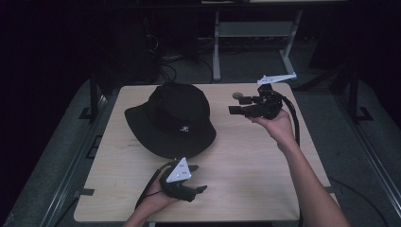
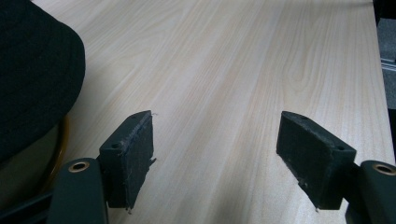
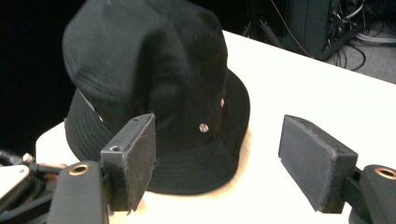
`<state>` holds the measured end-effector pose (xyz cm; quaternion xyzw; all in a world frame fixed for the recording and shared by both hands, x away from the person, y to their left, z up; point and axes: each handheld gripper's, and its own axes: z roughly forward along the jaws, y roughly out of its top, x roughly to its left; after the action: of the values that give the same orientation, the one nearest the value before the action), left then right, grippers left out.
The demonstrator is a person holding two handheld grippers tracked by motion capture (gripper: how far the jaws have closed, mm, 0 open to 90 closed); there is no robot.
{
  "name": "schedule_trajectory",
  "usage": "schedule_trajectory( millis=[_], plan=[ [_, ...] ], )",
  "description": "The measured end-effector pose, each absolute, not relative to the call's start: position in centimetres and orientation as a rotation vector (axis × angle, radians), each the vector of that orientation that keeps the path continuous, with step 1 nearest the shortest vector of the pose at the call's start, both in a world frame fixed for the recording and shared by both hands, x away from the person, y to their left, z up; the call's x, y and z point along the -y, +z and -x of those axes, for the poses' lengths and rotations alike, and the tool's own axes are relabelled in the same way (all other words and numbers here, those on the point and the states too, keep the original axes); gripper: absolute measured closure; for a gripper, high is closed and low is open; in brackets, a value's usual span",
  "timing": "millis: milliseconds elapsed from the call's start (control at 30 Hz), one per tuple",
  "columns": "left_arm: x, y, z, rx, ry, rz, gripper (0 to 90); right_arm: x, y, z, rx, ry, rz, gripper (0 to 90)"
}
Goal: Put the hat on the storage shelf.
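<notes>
Black fabric bucket hat (image 1: 171,118) with soft round crown and stitched floppy brim sits crown-up on the left-centre of the light wood-grain table (image 1: 246,161). Small white logo on the near side of the crown, too small to read. In the right gripper view the hat (image 3: 154,79) shows two small metal eyelets on the crown side; its far edge merges into the dark background, and the lower left of its brim is hidden behind the left jaw pad. In the left gripper view only a piece of the brim (image 2: 32,79) is in frame, cut off at the left and top edges; a thin yellowish curved thing under it is hard to make out.

Left gripper (image 1: 196,177) held low at the near edge of the table, just beside the hat's brim, grey three-cornered plate on top; jaws wide apart, bare table between the rough black pads.

Right gripper (image 1: 232,105) held up over the far right of the table, pointing toward the hat, apart from it; jaws wide, nothing between them.

Small round dark object (image 1: 238,95) on the table behind it, unclear what. Room beyond is dark: metal table legs, cables on the floor.
</notes>
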<state>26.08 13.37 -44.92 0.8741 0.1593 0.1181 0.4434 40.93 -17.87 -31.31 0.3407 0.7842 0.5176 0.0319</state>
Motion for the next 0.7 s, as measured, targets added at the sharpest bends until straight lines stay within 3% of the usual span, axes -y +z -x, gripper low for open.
schedule_trajectory(
  millis=[700],
  plan=[
    [-13.4, -45.0, -26.0, -0.398, 0.288, -2.168, 27.0, 22.3, -35.4, -38.4, -2.409, 1.572, -1.144, 24.9]
  ],
)
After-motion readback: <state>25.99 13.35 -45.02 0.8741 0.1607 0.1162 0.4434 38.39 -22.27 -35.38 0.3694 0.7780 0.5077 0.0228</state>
